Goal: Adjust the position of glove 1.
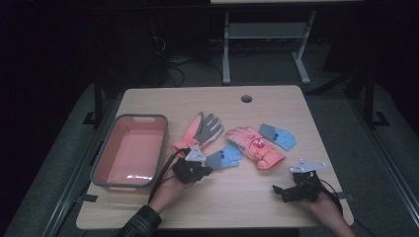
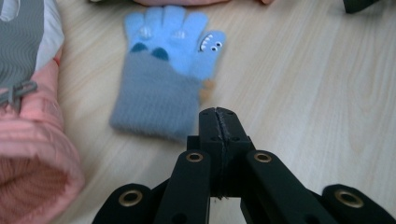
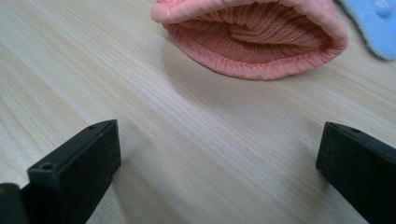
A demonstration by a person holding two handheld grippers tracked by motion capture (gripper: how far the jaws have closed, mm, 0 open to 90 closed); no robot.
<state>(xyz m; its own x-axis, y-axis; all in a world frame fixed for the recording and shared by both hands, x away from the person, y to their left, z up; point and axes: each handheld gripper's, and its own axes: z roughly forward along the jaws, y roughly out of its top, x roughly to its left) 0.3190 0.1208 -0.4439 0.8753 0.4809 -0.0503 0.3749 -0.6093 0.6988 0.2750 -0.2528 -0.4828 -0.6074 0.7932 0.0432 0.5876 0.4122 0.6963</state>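
Grippers counted: two. Left gripper point(image 1: 205, 171) is seen near the table's point(image 1: 237, 202) middle, jaws pressed fully together with nothing between them. Right gripper point(image 1: 277, 191) rests near the front right corner, jaws spread wide, bare wood between them.

Gloves counted: four. Two are small blue-and-grey knit gloves, two are pink padded ski gloves. Near knit glove point(image 2: 163, 79) lies flat just beyond the left jaw tips, apart from them, cuff toward the gripper; monster eyes and teeth on its thumb are resolved in the left gripper view, not in the high view. Left ski glove point(image 1: 197, 131) lies beside it, palm grey. Right ski glove point(image 3: 250, 39) is seen cuff-on in the right gripper view, ribbed lining exposed. Second knit glove point(image 1: 278, 136) lies beyond it.

One pink bin point(image 1: 129, 150), grey-rimmed, is set at the left edge. Open wood is left along the front edge between the hands and across the far strip by the cable hole point(image 1: 246, 98).
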